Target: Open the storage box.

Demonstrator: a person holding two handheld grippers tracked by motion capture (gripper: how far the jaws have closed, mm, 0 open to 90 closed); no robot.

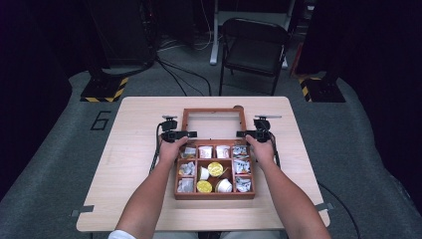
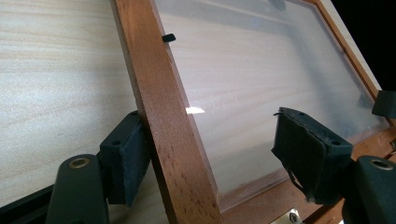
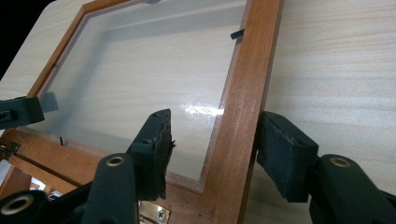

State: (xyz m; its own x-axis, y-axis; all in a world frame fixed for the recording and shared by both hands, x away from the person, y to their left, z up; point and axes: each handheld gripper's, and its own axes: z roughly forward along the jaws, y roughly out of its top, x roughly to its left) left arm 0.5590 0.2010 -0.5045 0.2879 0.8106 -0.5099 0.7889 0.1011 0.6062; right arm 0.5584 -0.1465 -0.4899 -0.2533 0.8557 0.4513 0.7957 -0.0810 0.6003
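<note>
**Lid bracketed on both side rails, neither grip seated**

Wooden compartment box [image 1: 214,195] sits mid-table, in front of the person. Its glass-panelled lid [image 1: 214,124] is swung open away from the person, hinged along the box's far edge, long axis running left-right across the table [image 1: 129,199].

Left gripper [image 1: 175,134] is at the lid's left rail, right gripper [image 1: 255,133] at the right rail; each hand is equally near its own side, so this reads as a symmetric two-hand move.

Left gripper view: the rail [image 2: 161,135] stands between the jaws, outer pad right against the wood, inner pad well clear over the glass. So it's released, not clamped.

Right gripper view: jaws straddle the rail [image 3: 240,140], outer pad just beside it, inner pad apart over the glass [image 3: 140,74]. Also released.

My read: closing the lid means pivoting it about the hinge [image 3: 152,212] line toward the person, so both rails must travel together or the frame racks.
</note>
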